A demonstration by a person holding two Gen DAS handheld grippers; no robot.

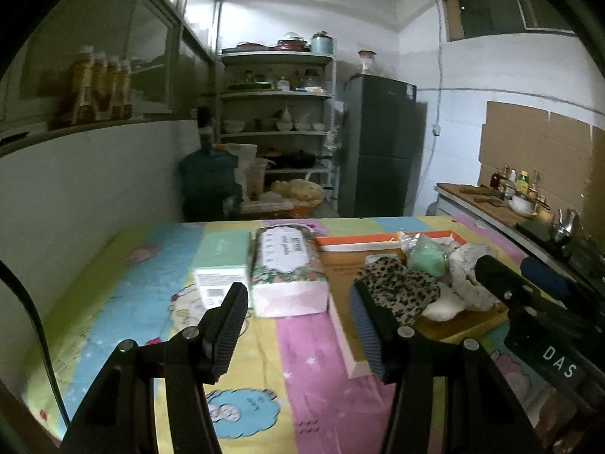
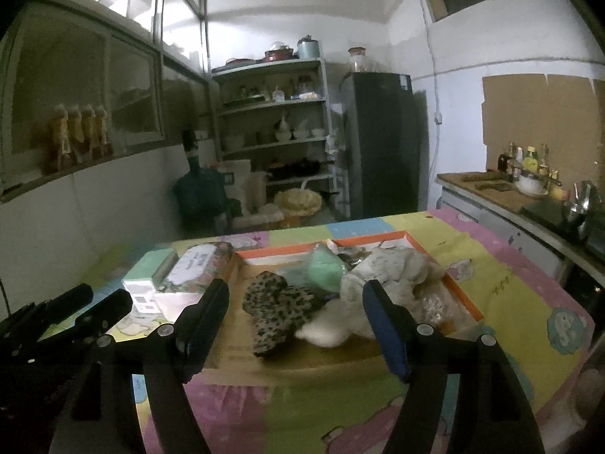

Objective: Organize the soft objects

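Observation:
A pile of soft things lies in a shallow cardboard tray with an orange rim point(image 1: 359, 241) point(image 2: 467, 304) on the colourful tablecloth. It holds a leopard-print piece point(image 1: 401, 289) point(image 2: 278, 308), a mint-green pouch point(image 1: 427, 259) point(image 2: 325, 268) and white fluffy fabric point(image 1: 472, 276) point(image 2: 393, 276). My left gripper point(image 1: 297, 295) hovers open over the cloth, left of the tray, with nothing between its fingers. My right gripper point(image 2: 297, 291) stands open in front of the pile, short of the leopard piece, holding nothing.
A floral tissue pack point(image 1: 287, 268) point(image 2: 196, 265) and a green-and-white box point(image 1: 219, 265) point(image 2: 147, 272) sit left of the tray. Beyond the table are a water jug point(image 1: 208, 174), shelves point(image 1: 276, 94) and a fridge point(image 1: 382, 143). A counter with bottles point(image 2: 529, 185) runs along the right.

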